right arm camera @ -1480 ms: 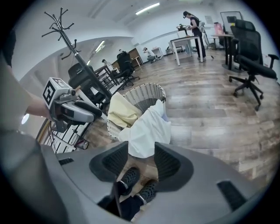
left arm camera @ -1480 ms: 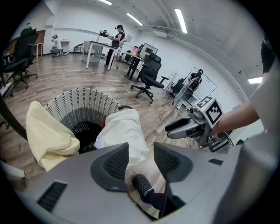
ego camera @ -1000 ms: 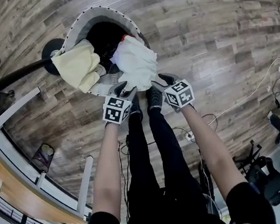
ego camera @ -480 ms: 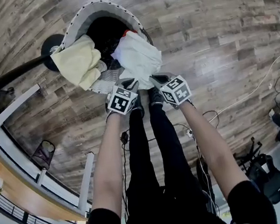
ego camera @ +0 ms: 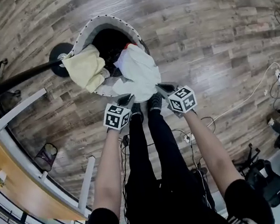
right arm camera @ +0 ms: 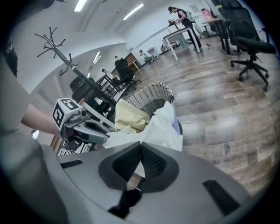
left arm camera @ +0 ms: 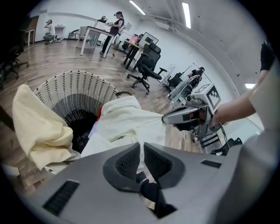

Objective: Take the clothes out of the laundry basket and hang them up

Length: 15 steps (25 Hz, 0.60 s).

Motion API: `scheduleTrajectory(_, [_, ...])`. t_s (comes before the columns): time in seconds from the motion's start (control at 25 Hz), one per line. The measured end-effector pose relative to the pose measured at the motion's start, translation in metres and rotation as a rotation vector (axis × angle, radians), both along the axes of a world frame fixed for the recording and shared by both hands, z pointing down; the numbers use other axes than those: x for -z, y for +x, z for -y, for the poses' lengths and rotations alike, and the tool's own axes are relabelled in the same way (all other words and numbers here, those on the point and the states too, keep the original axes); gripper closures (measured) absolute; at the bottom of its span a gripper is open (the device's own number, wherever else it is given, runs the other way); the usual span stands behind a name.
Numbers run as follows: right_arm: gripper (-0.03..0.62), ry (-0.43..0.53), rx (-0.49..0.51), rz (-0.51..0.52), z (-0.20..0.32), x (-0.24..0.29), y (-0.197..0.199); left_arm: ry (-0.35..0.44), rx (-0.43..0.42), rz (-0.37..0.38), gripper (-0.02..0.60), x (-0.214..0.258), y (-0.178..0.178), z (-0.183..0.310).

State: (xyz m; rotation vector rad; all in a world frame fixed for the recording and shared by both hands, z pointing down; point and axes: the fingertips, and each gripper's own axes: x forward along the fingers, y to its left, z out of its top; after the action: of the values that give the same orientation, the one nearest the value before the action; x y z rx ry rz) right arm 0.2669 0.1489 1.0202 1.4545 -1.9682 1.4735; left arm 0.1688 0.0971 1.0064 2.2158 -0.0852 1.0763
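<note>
Gripping one white garment (ego camera: pixel 138 72) by its near edge with both grippers: on the left gripper (ego camera: pixel 126 100), jaws only just closing in and now pinching the cloth between the pads; on the right gripper (ego camera: pixel 164 86), jaws fully clenched on the same cloth, a little further right along the edge. Stretching away from both pairs of jaws toward the far side, long axis running near to far, with the far end draped over the near rim of the laundry basket (ego camera: pixel 97 20) and not yet clear of it. Equally near to either hand, so no reaching across needed. Judged as the lift-out step: up and toward the near side to free the far end from the rim, then probably left toward the black stand (ego camera: pixel 59 52), base just left of the basket. Counted: one basket, two grippers, two garments plain to see, the white one held and a cream garment (ego camera: pixel 86 69) hanging over the basket's left rim; also a sliver of red and a patterned scrap beneath, too little showing to count as separate clothes.
</note>
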Motion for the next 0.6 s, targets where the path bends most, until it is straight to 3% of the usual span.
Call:
scheduleTrajectory(0.24, [0.585, 0.049, 0.072, -0.024, 0.005, 0.054, -0.006, 0.047, 0.104, -0.013, 0.54, 0.058, -0.027, 0.017])
scheduleTrajectory(0.44, [0.585, 0.126, 0.041, -0.019, 0.02, 0.109, -0.005, 0.113, 0.242, -0.076, 0.54, 0.121, -0.031, 0.05])
scheduleTrajectory(0.6, [0.585, 0.172, -0.007, 0.007, 0.03, 0.153, -0.007, 0.185, 0.289, -0.124, 0.541, 0.177, -0.032, 0.065])
